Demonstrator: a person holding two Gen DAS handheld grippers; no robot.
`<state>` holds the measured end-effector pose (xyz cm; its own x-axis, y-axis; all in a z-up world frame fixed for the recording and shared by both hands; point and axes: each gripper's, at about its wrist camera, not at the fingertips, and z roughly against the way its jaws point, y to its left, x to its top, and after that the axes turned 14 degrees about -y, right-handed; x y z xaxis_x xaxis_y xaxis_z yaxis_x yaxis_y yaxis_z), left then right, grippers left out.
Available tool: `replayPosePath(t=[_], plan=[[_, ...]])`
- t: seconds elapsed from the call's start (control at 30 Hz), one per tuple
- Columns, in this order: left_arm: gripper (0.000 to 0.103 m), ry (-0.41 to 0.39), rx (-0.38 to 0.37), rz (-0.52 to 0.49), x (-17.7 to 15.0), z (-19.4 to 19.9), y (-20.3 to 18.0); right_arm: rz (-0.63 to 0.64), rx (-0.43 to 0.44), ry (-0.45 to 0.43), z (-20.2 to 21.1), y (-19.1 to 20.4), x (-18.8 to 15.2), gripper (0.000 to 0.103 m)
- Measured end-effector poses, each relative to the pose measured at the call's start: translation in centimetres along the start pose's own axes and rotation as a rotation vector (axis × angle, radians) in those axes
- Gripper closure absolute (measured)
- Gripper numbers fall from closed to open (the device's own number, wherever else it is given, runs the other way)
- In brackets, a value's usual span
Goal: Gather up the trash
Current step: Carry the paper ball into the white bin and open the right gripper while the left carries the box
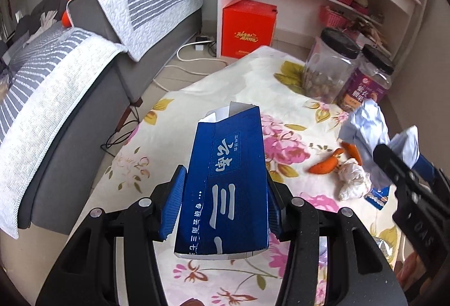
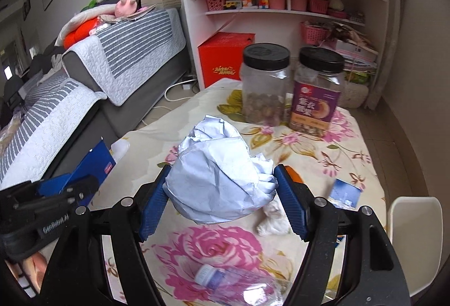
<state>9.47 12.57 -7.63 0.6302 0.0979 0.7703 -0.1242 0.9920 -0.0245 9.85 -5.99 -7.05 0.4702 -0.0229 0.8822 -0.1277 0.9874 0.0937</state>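
My left gripper (image 1: 225, 199) is shut on a blue carton (image 1: 227, 179) with white Chinese print, held above the floral tablecloth (image 1: 157, 154). My right gripper (image 2: 222, 202) is shut on a crumpled ball of white paper (image 2: 219, 173), held above the table; both show at the right of the left wrist view (image 1: 393, 162). On the cloth lie orange peels (image 1: 326, 165), a crumpled white tissue (image 1: 354, 179), a small blue packet (image 2: 344, 192) and an empty plastic bottle (image 2: 236, 286).
Two black-lidded plastic jars (image 2: 265, 83) (image 2: 316, 92) stand at the table's far edge. A grey sofa (image 1: 92, 86) runs along the left. A white shelf unit (image 2: 281, 5) and a red box (image 1: 247, 30) stand behind the table. A white chair (image 2: 413, 235) is at the right.
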Motion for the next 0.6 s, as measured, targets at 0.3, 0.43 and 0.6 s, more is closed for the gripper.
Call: replayPosePath(t=[0.3,0.43,0.6], plan=[[0.052,-0.037,-0.017,-0.058,-0.2,0.5,-3.7,-0.029,-0.051,-0.04,2.2,-3.7,-0.4,0.034],[0.052,-0.047,-0.031,-0.081,-0.4,0.8,-5.1,-0.044,-0.072,-0.043,2.8,-5.2,-0.4,0.034],[0.052,-0.057,-0.054,-0.107,-0.5,1.1,-7.2,-0.054,-0.091,-0.05,3.8,-6.9,-0.4,0.034]])
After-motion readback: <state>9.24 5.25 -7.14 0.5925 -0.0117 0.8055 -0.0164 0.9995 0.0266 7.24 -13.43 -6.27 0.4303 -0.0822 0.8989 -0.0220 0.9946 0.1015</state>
